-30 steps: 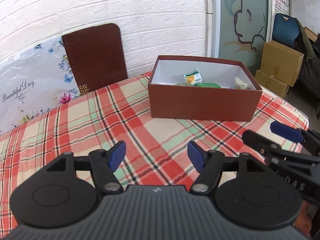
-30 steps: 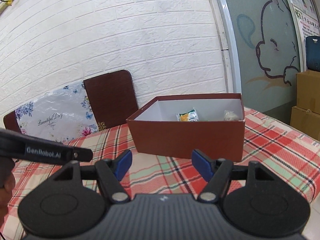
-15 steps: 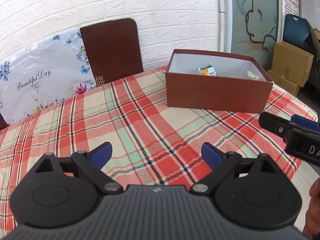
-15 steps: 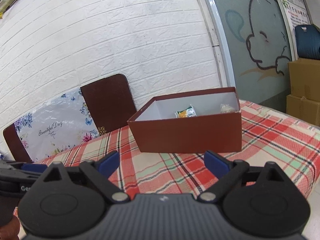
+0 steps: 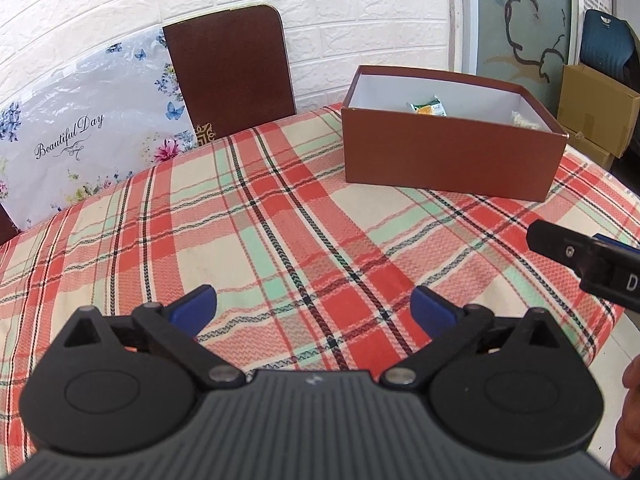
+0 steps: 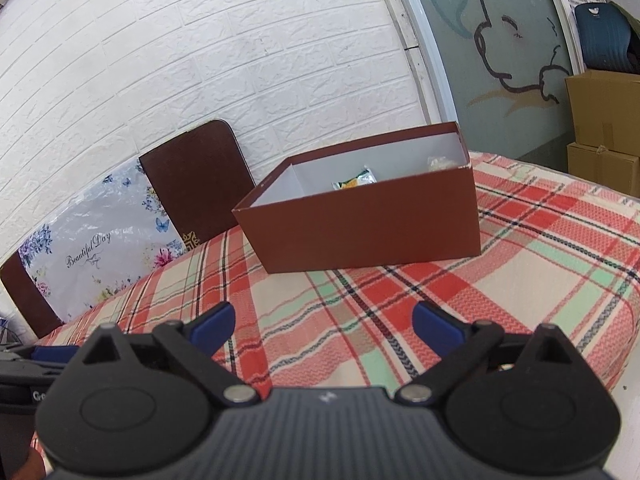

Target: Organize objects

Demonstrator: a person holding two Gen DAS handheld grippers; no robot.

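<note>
Since a second ago: pulling back from box [image 5: 452, 152], both sets of jaws widening. Left gripper [image 5: 314, 310], right gripper [image 6: 324, 326]: hanging apart, gripping nothing. Packets [image 6: 354, 180] sitting boxed, likely already sorted.

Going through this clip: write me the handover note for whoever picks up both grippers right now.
Left gripper: jaws have just been opening, now wide, nothing between them, above the plaid cloth.
Right gripper: the same, just opened, empty.
Brown box: open, at the far side of the table. Inside show a green and orange packet and a pale item in the far right corner.
Done: those two items are boxed.
Left: no loose objects show on the cloth in either view, so check outside the frames before calling it finished.
</note>
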